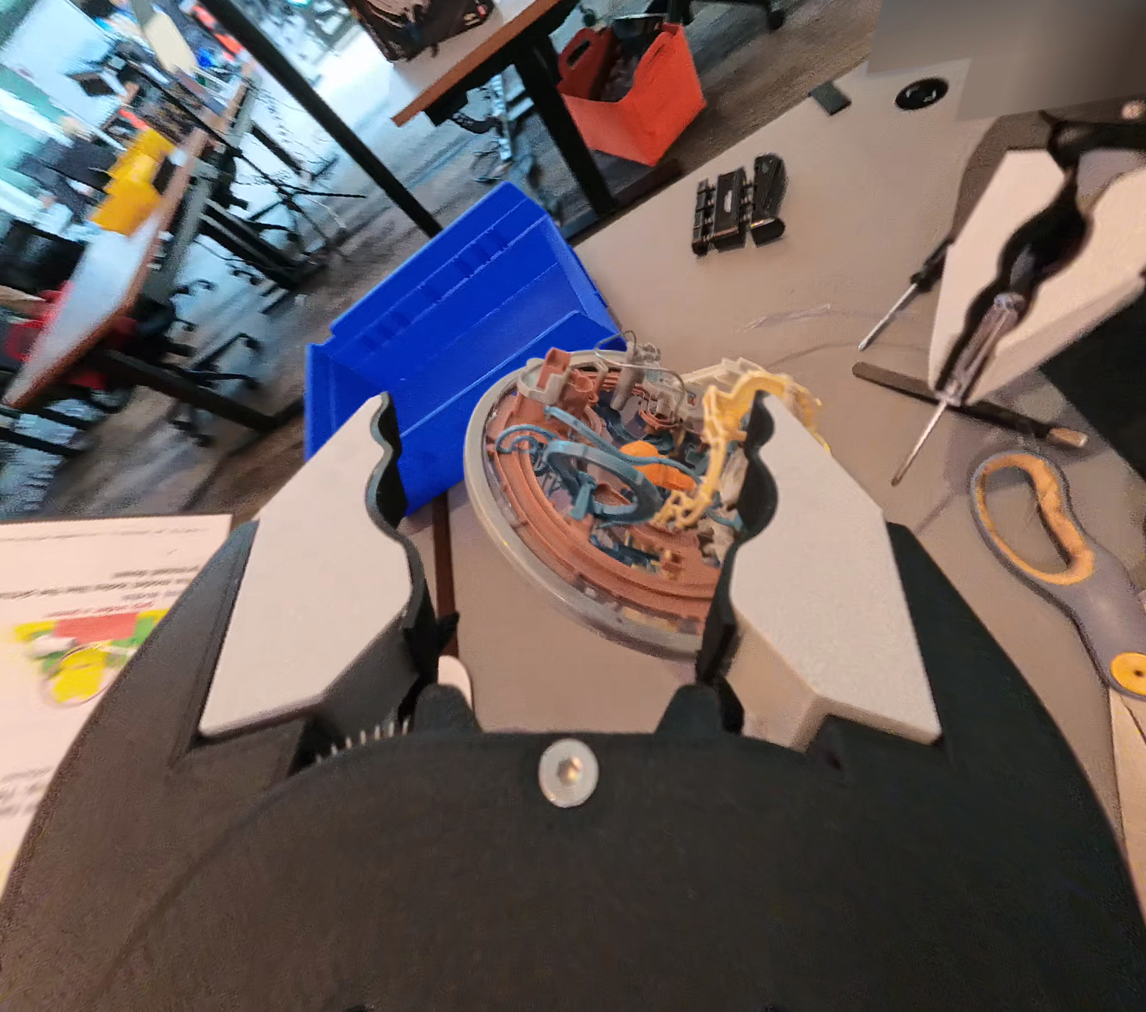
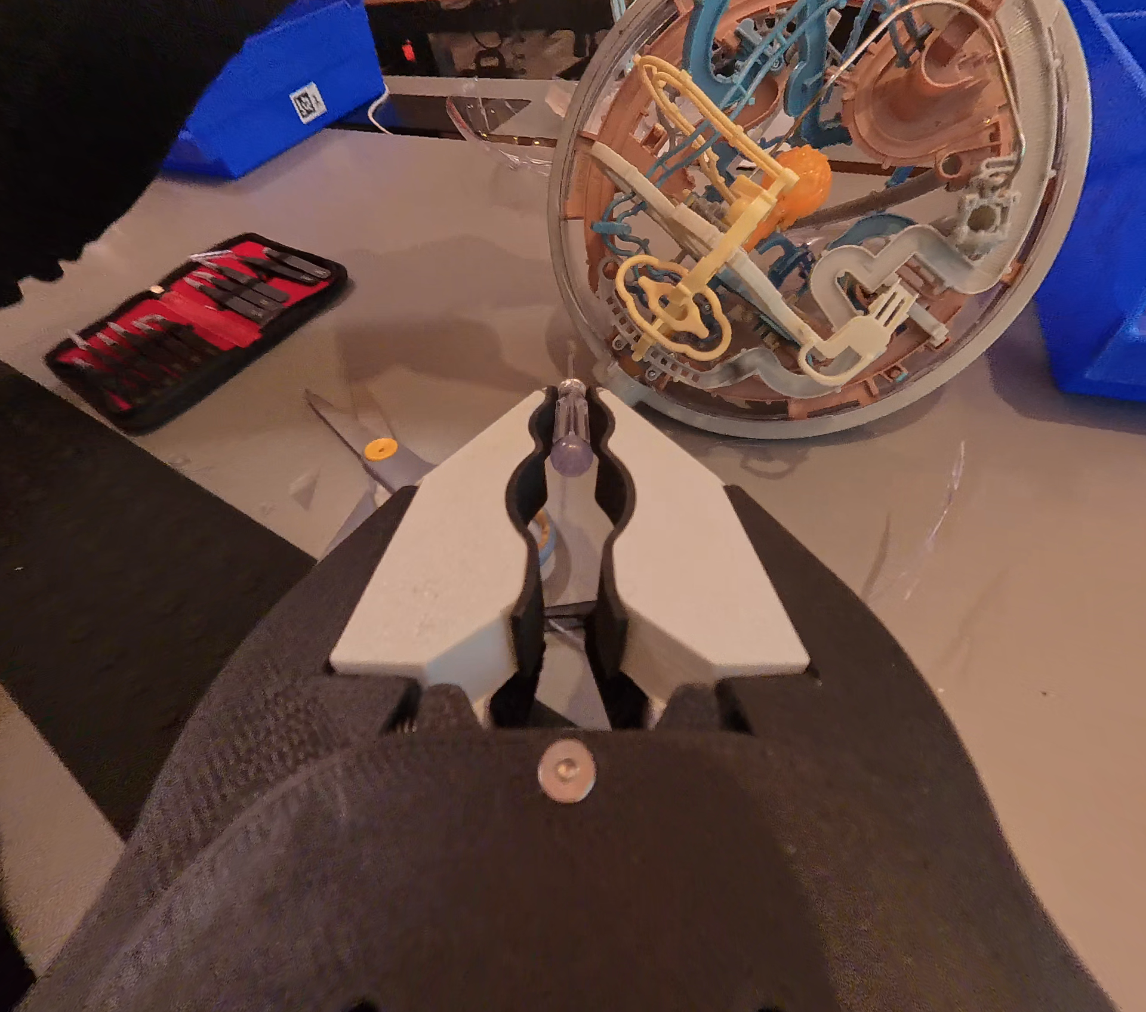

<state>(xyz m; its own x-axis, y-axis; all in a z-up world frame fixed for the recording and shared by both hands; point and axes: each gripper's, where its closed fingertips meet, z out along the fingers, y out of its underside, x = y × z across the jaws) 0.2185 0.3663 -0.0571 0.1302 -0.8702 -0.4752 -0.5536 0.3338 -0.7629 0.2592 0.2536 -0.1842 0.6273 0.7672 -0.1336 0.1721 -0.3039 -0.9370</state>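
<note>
Left hand-held gripper (image 1: pixel 573 492) spread, maze puzzle (image 1: pixel 611 492) against one finger, near worktop (image 1: pixel 837 263) edge; right hand-held gripper (image 2: pixel 568 399) pinching screwdriver (image 2: pixel 570 427)

Maze disc (image 2: pixel 818 164) on table (image 2: pixel 434 213); bin (image 2: pixel 1110 176) right; tool case (image 2: pixel 198 325) left.

Between the left gripper's (image 1: pixel 567 461) matt grey plastic fingers (image 1: pixel 812 542), backed by grainy black housing, sits a maze half-sphere (image 1: pixel 595 492) of glossy clear plastic over smooth coloured plastic tracks. The right gripper (image 2: pixel 570 412) pinches a small screwdriver (image 2: pixel 572 437) with a shiny clear plastic handle and bright metal shaft. Below both jaws lies a smooth, faintly glossy grey tabletop (image 2: pixel 434 213). Left of the right jaws, a tool case (image 2: pixel 198 325) looks like black and red cloth, holding what seem to be matt black tweezers
</note>
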